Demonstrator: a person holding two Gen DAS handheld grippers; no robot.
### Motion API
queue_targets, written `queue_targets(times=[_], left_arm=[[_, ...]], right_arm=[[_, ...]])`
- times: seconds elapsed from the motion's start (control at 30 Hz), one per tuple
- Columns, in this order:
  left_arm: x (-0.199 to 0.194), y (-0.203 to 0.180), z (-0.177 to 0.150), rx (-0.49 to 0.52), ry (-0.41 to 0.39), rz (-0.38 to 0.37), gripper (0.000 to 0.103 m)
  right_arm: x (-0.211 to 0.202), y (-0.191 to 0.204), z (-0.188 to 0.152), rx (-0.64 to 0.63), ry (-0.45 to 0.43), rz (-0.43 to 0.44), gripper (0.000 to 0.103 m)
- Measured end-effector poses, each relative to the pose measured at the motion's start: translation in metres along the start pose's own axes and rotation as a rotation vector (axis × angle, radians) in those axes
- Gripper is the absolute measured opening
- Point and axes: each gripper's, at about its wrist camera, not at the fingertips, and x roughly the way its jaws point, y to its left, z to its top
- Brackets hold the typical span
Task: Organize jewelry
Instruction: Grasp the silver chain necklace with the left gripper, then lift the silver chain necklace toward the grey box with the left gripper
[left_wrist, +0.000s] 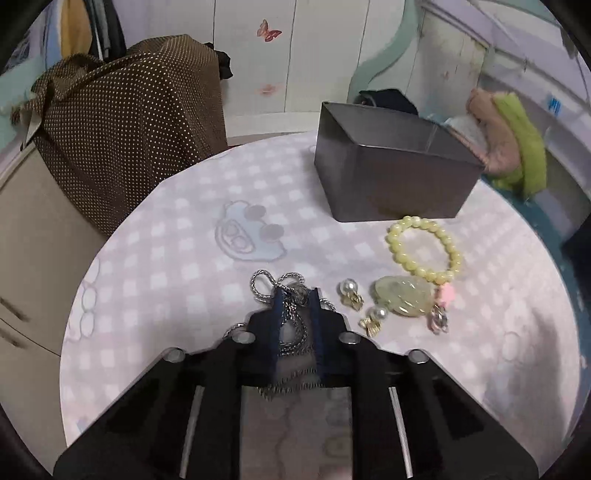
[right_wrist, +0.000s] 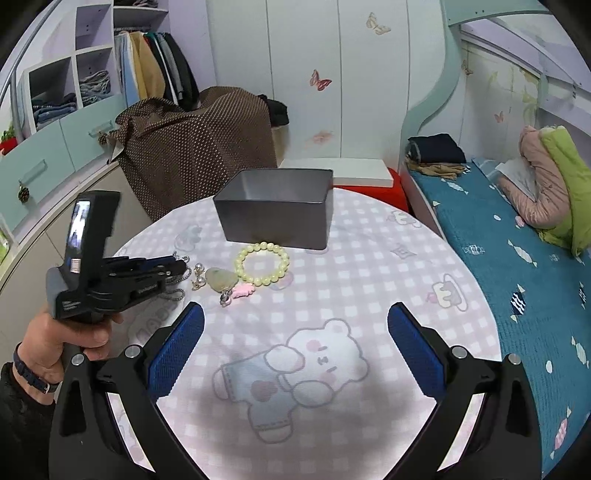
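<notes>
My left claw (left_wrist: 297, 295) pinches the chain (left_wrist: 291, 325), lower centre; lift slowly toward the box (left_wrist: 391, 184). Right claw (right_wrist: 295, 321) wide.

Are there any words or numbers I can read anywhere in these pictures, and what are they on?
None can be read.
Left gripper: small white print on its black body, too small and blurred to read.
Tablecloth: faint letter-like cartoon marks, too blurred to read.
Grey box: no writing.
</notes>
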Motion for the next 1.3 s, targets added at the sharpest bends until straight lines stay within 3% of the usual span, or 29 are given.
queue_targets(times=[0.33, 0.43, 0.6, 0.7, 0.77, 0.83, 1.3], left_arm=[[-0.045, 0.013, -0.028, -0.031, -0.059, 0.01, 0.011], [-0.053, 0.017, -0.035, -0.054, -0.069, 0.001, 0.011], [-0.069, 0.022, -0.042, -0.071, -0.093, 0.005, 0.011], [-0.076, 0.024, -0.045, -0.071, -0.102, 0.004, 0.011], [-0.081, 0.025, -0.048, -0.068, -0.107, 0.004, 0.011], [-0.084, 0.026, -0.049, -0.068, -0.112, 0.001, 0.011], [-0.115, 0.016, -0.041, -0.053, -0.173, -0.018, 0.011]], right_arm=[[0.062, 0.029, -0.001, -0.071, 0.128, 0.056, 0.096], [0.082, 0.04, 0.002, -0.086, 0.155, 0.075, 0.091], [0.112, 0.056, 0.006, -0.12, 0.201, 0.063, 0.062], [0.114, 0.062, 0.004, -0.16, 0.177, 0.029, 0.045], [0.109, 0.063, 0.002, -0.167, 0.176, 0.038, 0.024], [0.105, 0.062, -0.003, -0.183, 0.172, 0.036, 0.012], [0.058, 0.033, 0.001, -0.128, 0.103, 0.102, 0.012]])
